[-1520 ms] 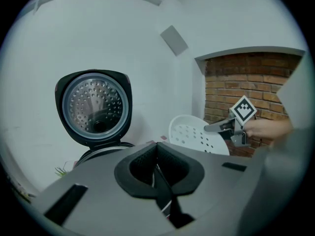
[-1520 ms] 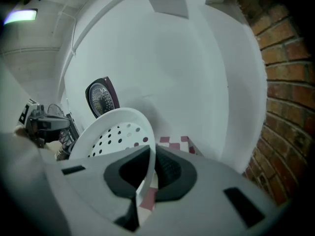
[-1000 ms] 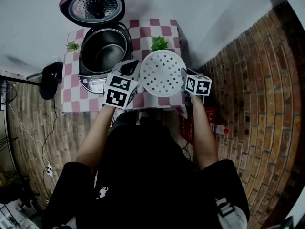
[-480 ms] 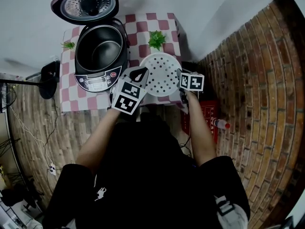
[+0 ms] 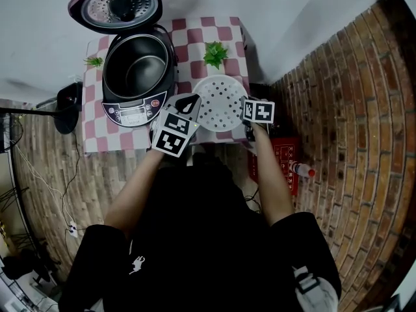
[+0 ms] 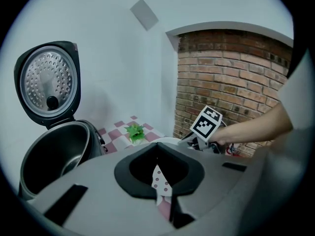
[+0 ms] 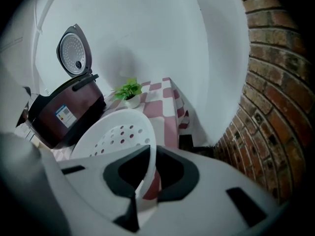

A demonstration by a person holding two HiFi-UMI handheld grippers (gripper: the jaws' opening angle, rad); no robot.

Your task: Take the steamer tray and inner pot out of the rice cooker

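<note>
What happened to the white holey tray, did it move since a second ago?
Yes. The steamer tray sank toward the checkered table, opening a gap from the green plant whose base it overlapped before.

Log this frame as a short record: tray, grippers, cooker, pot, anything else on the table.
steamer tray: out of the rice cooker, over the checkered table, to the cooker's right
left gripper: shut on the tray's rim
right gripper: shut on the opposite rim
lid: open
inner pot: inside the cooker
plant: beyond the tray
</note>
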